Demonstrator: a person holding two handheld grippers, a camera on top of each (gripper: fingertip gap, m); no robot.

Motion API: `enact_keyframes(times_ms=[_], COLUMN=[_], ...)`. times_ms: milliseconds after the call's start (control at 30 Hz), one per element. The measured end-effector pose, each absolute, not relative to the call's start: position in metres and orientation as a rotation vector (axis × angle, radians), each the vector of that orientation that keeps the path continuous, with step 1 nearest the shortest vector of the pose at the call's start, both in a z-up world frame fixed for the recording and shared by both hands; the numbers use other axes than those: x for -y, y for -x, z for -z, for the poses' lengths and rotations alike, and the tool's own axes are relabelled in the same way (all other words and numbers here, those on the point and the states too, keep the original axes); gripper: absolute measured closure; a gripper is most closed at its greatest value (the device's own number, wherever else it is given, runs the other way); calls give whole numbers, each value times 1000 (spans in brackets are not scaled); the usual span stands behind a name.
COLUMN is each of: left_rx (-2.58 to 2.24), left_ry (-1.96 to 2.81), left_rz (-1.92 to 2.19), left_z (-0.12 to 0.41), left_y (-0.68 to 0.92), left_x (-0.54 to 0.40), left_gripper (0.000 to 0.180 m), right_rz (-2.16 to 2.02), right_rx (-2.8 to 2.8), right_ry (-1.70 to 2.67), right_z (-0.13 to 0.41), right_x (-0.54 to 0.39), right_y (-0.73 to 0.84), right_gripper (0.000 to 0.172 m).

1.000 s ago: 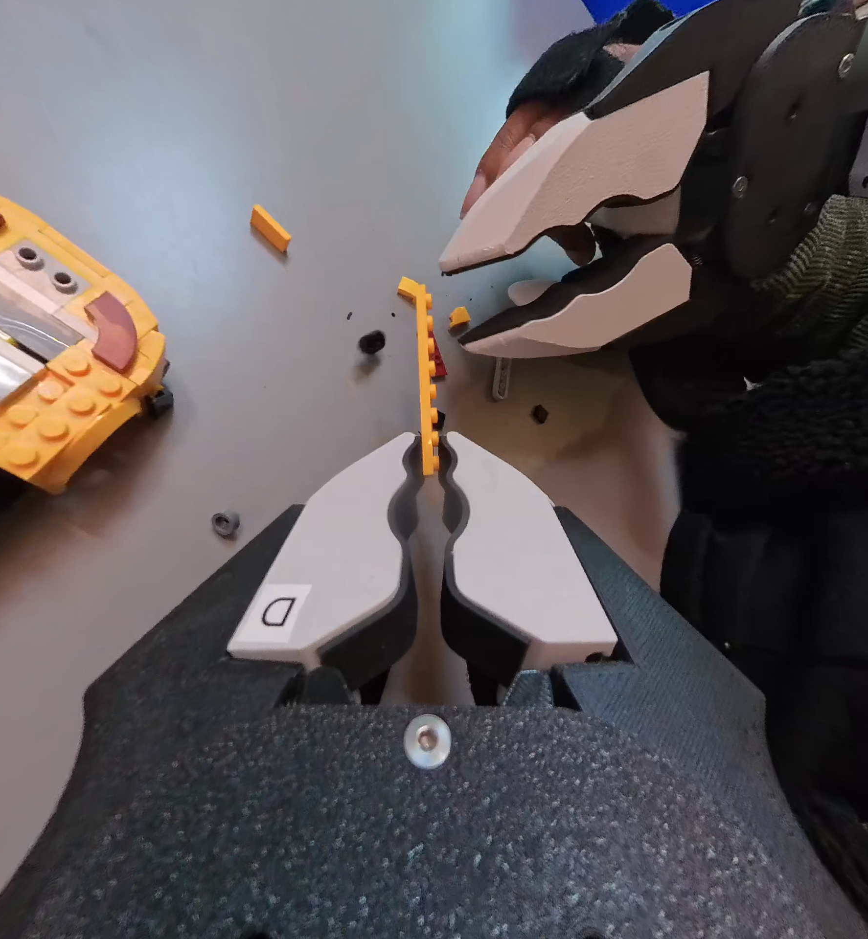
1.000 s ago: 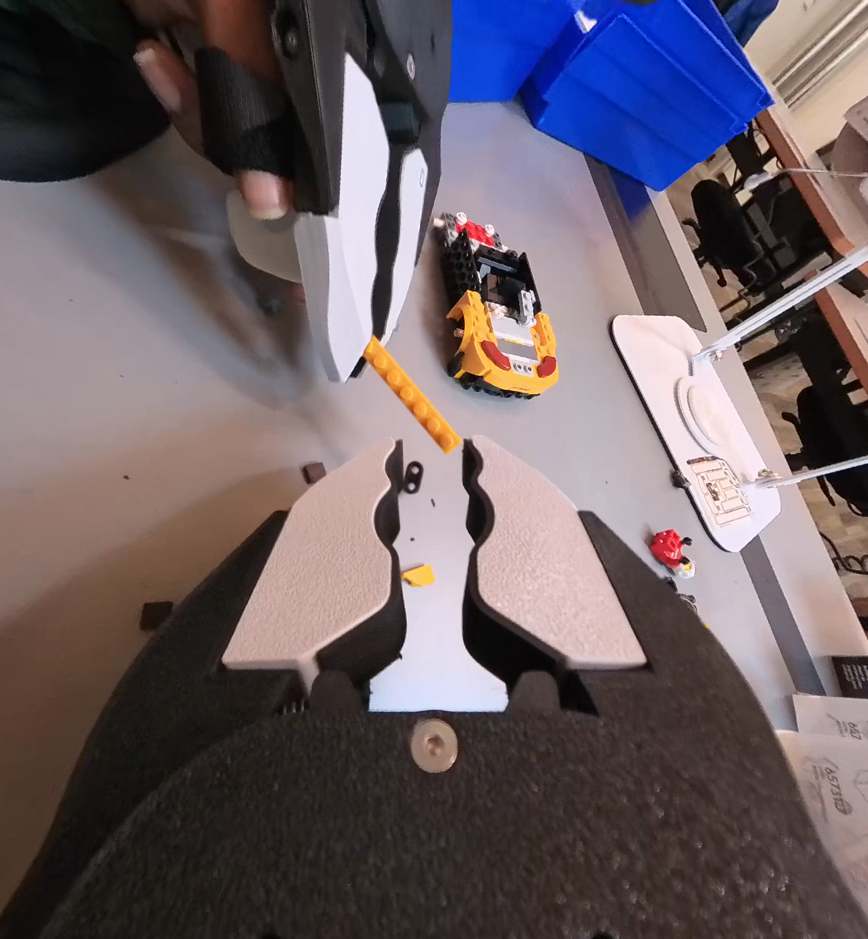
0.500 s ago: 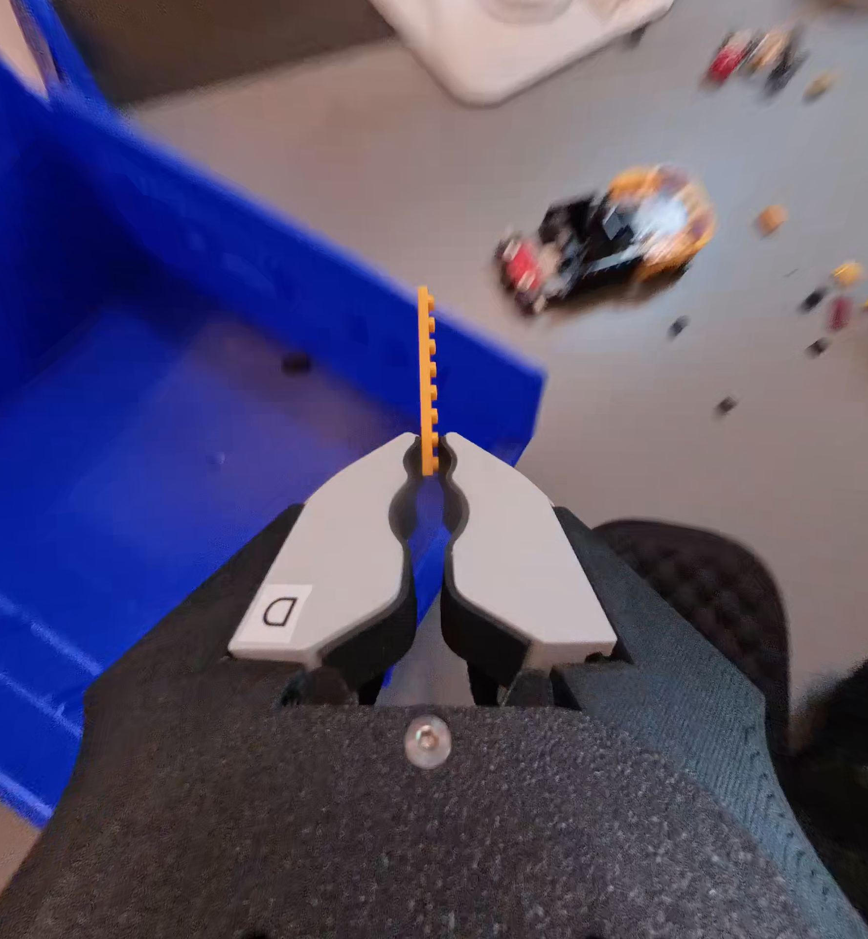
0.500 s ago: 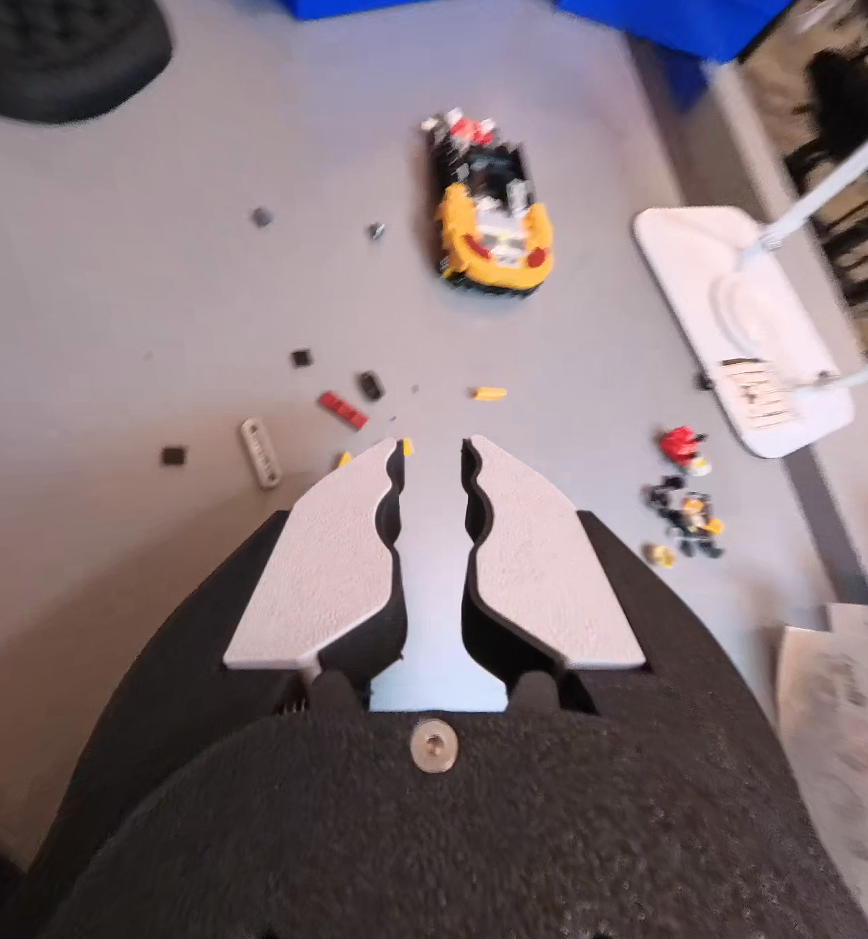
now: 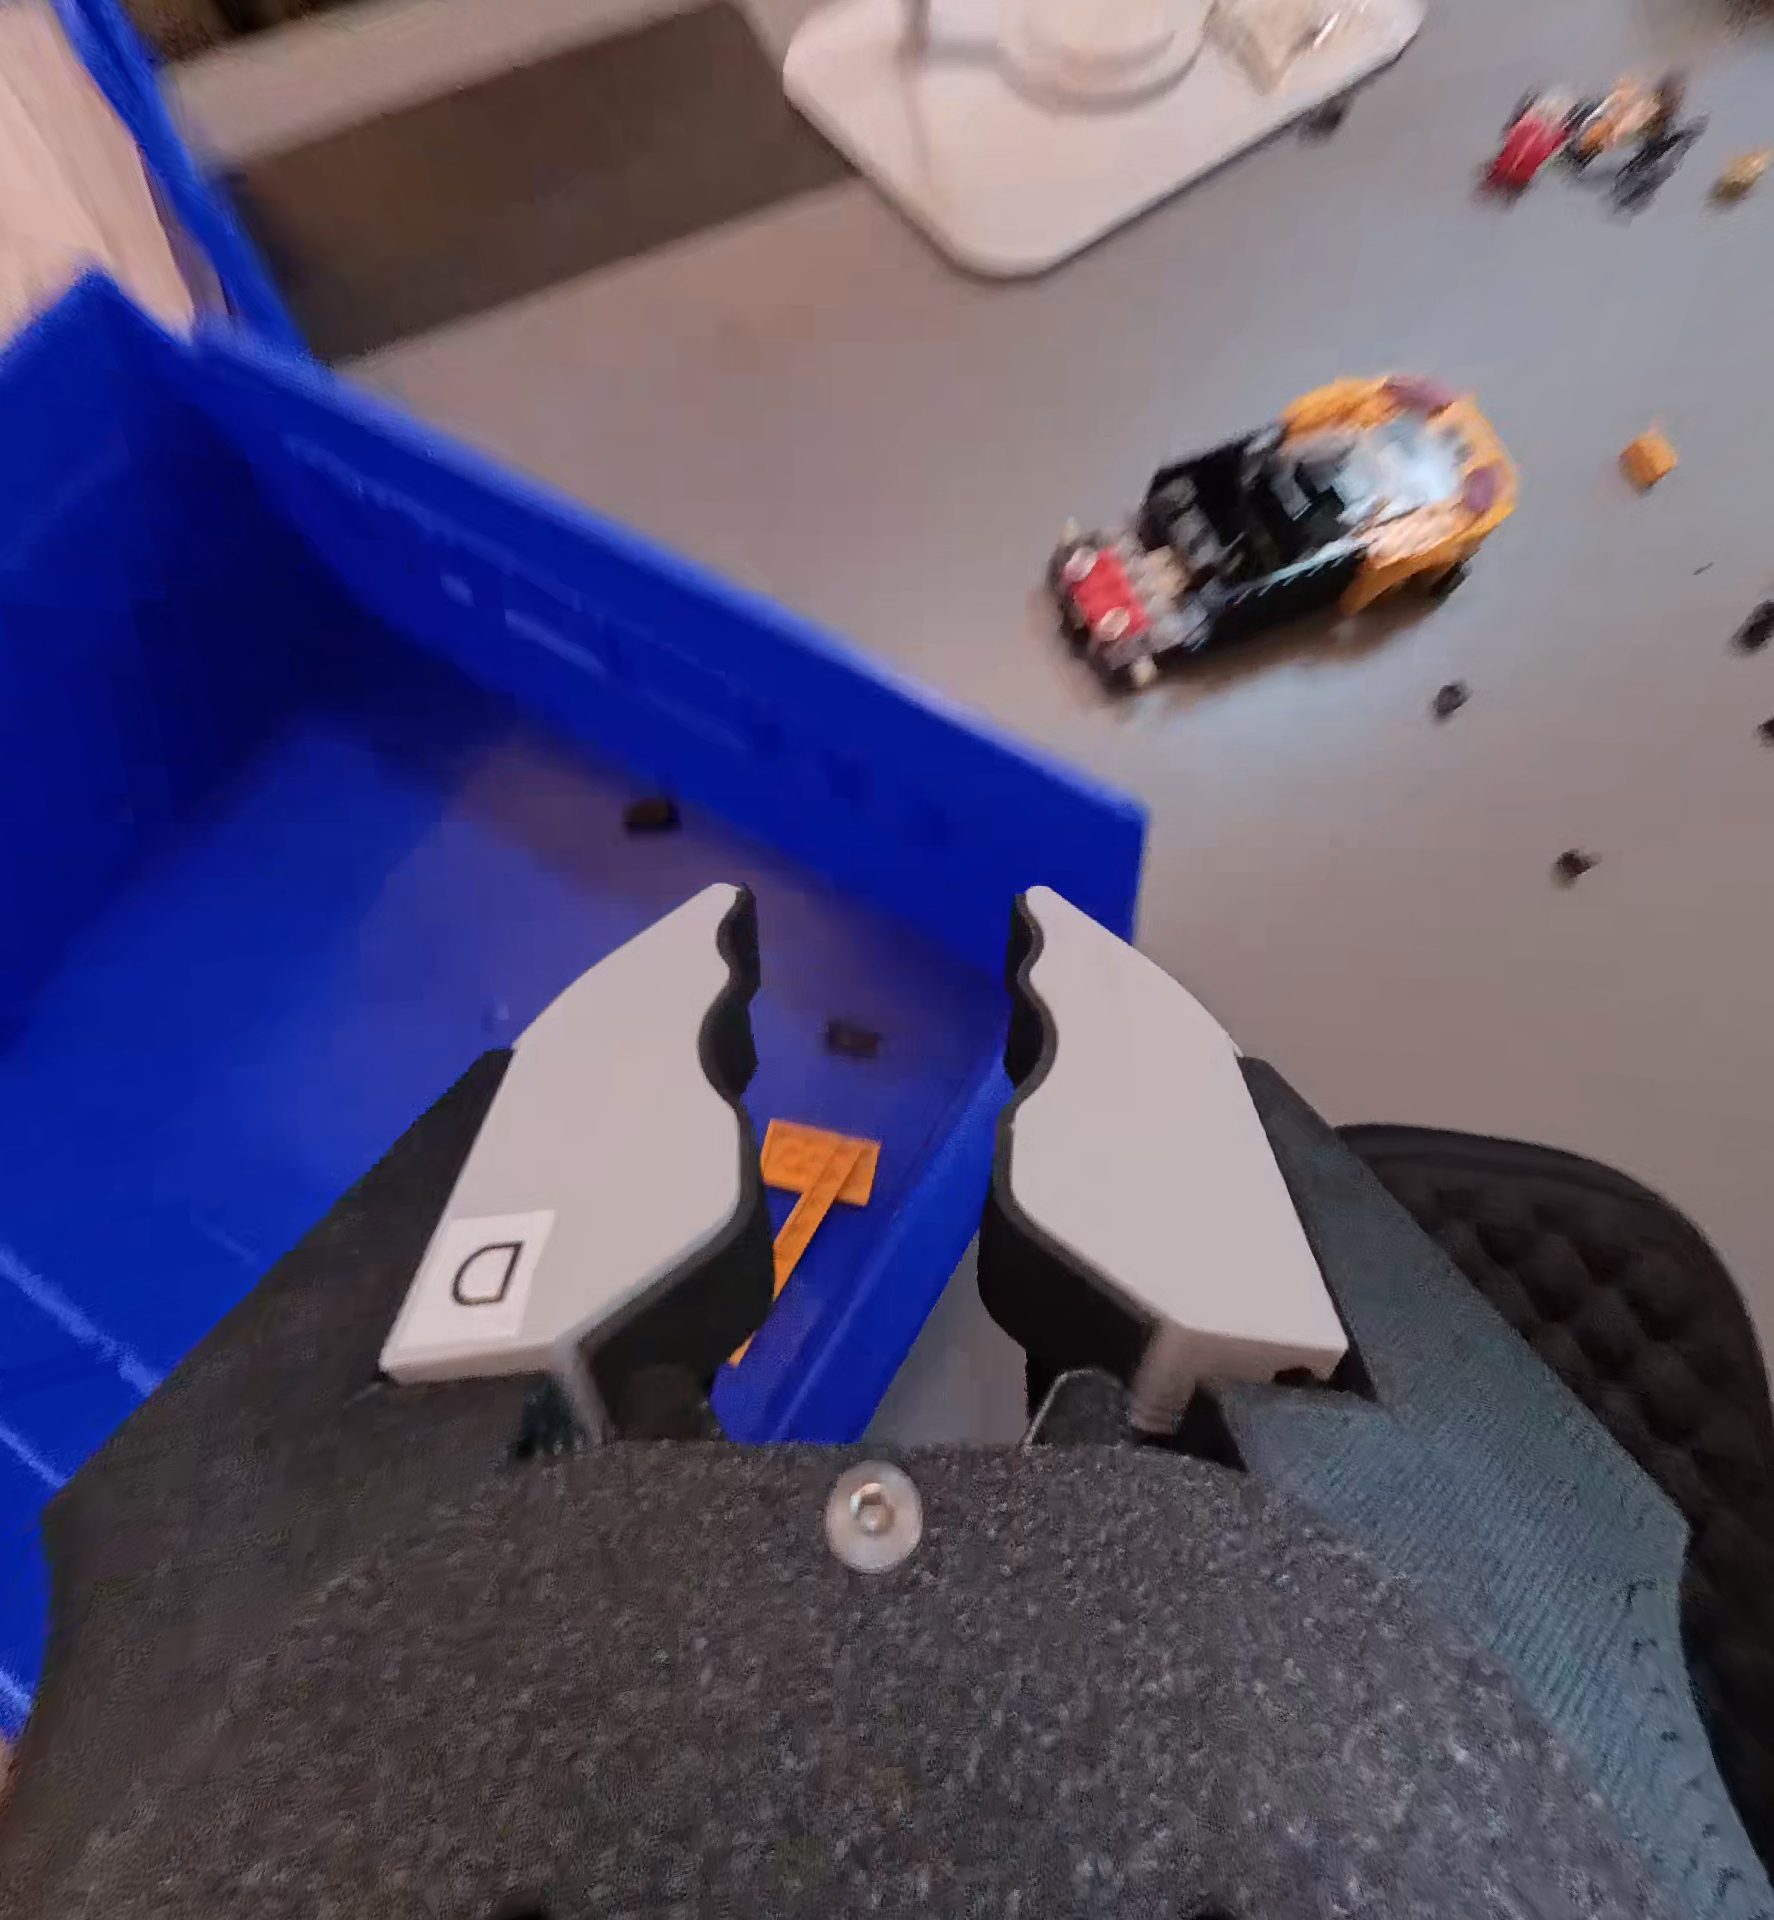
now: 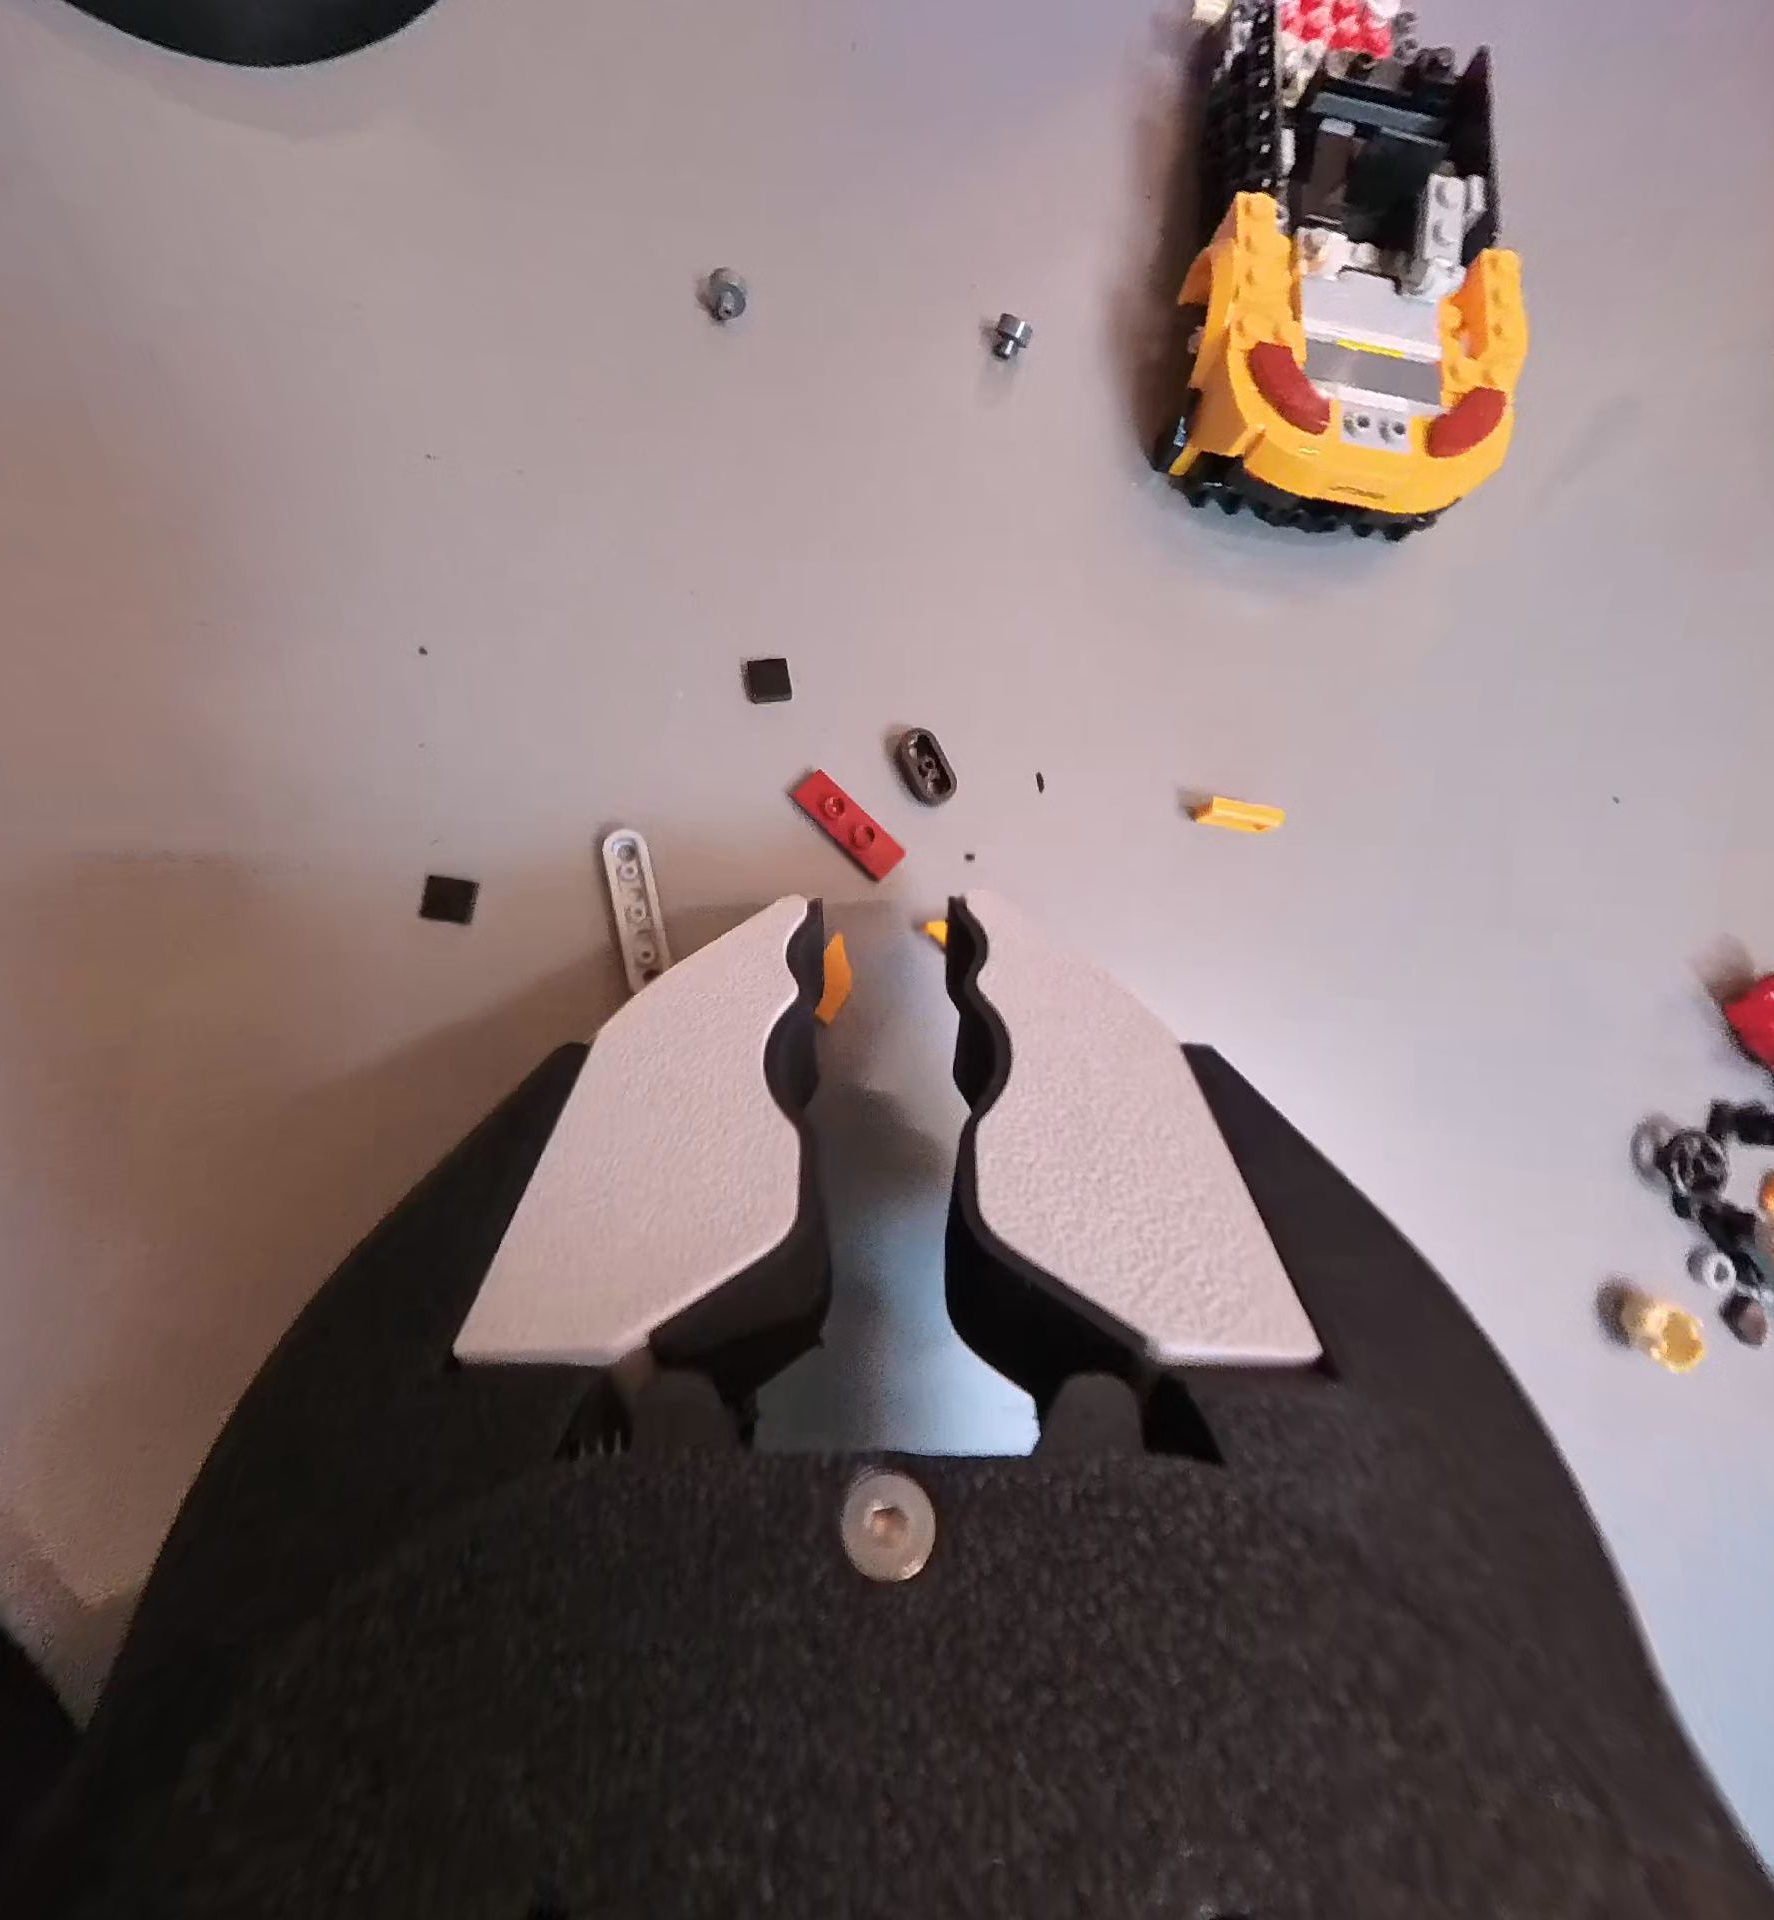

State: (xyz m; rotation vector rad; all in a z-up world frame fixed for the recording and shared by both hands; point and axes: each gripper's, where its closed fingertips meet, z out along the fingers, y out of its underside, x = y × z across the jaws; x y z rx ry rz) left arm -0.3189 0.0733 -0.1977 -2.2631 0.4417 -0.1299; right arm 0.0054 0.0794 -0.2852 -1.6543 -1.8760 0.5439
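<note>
While the left gripper [image 5: 881,914] hangs wide open and empty over the blue bin [image 5: 654,665], the right gripper [image 6: 881,920] is open too; a red two-stud plate [image 6: 847,823] lies at its 12 o'clock, its long axis running 10 to 4; small orange bits [image 6: 833,977] sit between its fingers.

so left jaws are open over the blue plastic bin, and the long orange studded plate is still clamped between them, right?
Not quite. The left gripper is open over the blue plastic bin, but nothing is between its jaws. The long orange studded plate lies on the bin floor below them, beside a flat orange piece. The left wrist view shows it.
</note>
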Motion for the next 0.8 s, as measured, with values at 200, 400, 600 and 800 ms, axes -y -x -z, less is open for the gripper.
enact_keyframes(times_ms=[200,400,600,800], left_rx=[-710,-1013,-1304,-1365], left_ry=[1993,1921,1976,2012], left_rz=[381,604,663,667], left_z=[159,180,238,256], left_y=[234,145,83,71], left_x=[-59,-36,-16,-8], left_gripper=[145,144,145,146], right_rz=[-545,-645,-626,-676], right_rx=[2063,2103,2028,2079], right_ry=[1639,1592,1568,1695], right_z=[293,291,284,299], right_x=[-79,-64,-53,-44], right_y=[8,16,24,28], right_gripper=[150,172,159,147])
